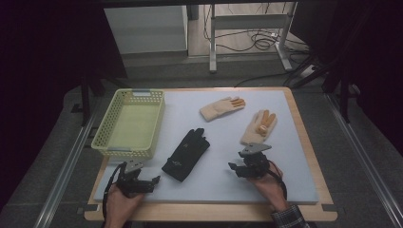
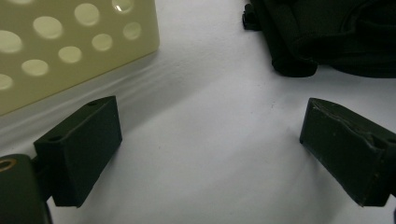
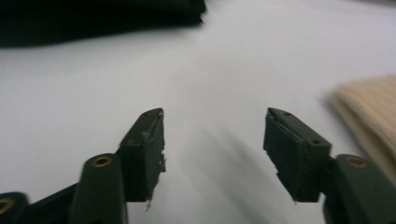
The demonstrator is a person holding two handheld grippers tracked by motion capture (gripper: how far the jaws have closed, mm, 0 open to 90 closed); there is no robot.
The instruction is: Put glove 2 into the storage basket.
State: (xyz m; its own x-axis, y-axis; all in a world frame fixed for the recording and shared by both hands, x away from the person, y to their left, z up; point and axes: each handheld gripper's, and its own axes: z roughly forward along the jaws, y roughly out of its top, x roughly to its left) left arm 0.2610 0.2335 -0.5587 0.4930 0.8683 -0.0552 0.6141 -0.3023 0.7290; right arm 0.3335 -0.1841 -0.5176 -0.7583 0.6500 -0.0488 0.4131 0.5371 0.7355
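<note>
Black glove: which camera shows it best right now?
The high view. There the whole black glove lies flat on the white mat, between the basket and the right gripper. The left gripper view catches one dark edge of it at top right; the right gripper view gives a blurred strip along the top.

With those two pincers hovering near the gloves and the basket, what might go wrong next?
1. The right gripper, jaws open and empty, sits beside the cream knitted glove with orange fingertips; a shallow pinch may catch only a fold and let it slip.
2. The black fabric glove lies limp; lifted by one edge, it might drag across the pale foam mat.
3. The open left gripper sits close to the pale yellow perforated plastic basket and might nudge it.
</note>
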